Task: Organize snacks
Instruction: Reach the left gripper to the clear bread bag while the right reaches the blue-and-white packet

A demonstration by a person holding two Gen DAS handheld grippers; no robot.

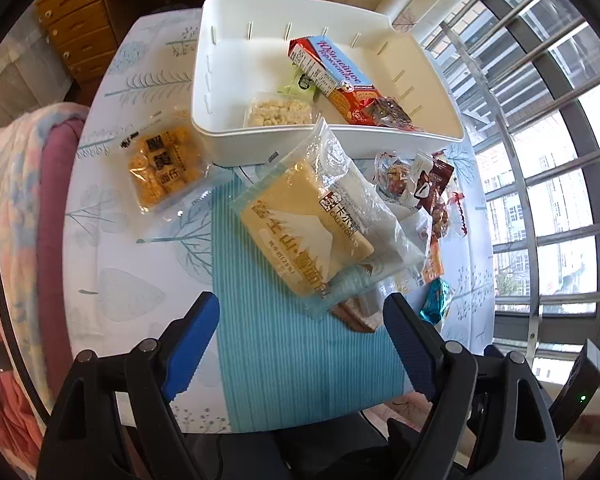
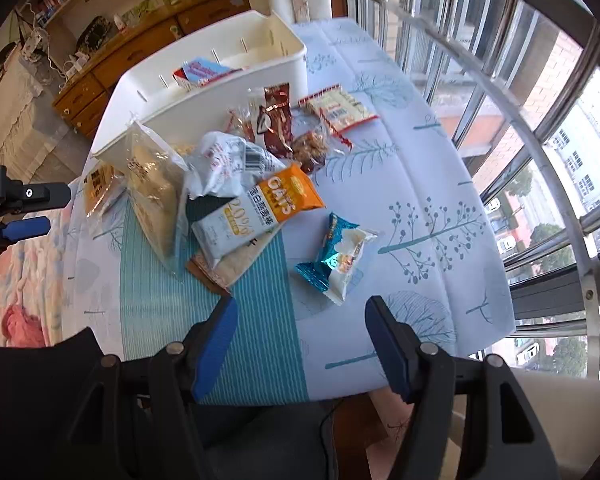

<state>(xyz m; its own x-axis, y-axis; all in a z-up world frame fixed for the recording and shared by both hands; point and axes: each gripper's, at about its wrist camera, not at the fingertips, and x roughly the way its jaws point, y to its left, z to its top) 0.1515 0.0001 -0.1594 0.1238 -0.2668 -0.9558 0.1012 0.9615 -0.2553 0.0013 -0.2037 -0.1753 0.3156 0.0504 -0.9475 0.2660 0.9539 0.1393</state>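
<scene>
Tongs, left (image 1: 300, 320) and right (image 2: 300, 320): angled steeply down over snacks, released, empty.

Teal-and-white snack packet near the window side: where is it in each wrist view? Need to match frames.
Left wrist: teal-and-white snack packet at lower right, only its teal end visible, beside the left gripper right finger.
Right wrist: fully visible at centre, lying alone on the tablecloth, just above the right gripper.
Shared landmark: white bin at the far end of the table.
</scene>
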